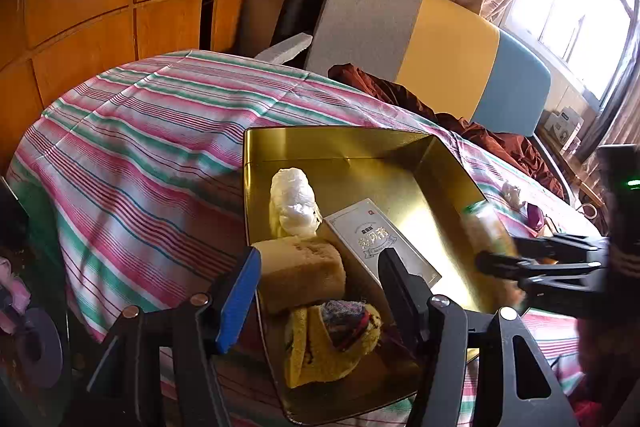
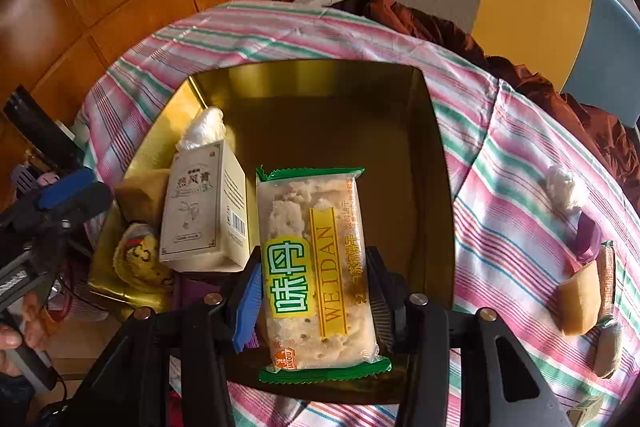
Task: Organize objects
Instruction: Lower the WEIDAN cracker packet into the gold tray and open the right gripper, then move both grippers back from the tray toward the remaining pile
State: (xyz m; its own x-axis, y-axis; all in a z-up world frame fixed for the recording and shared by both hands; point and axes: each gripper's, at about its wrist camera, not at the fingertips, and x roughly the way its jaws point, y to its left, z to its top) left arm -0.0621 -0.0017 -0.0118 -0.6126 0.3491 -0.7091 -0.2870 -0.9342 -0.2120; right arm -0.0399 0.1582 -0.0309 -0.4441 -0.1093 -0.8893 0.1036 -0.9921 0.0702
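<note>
In the left wrist view, the left claw (image 1: 320, 267) hangs wide open and empty over the near end of the gold tin (image 1: 348, 143), above the sponge (image 1: 300, 273). In the right wrist view, the right claw (image 2: 312, 291) grips a cracker packet (image 2: 316, 267) over the tin's bare right half, beside the white box (image 2: 200, 211). The step looks like placing; next it calls for lowering the packet and opening up.

Black tongs (image 2: 312, 291), blue pad on left finger, silver screws; possibly ribbed right pad.

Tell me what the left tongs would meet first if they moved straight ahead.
Probably the tan sponge block lying in the gold tin; it sits just beyond the open left tongs, though depth is uncertain.
</note>
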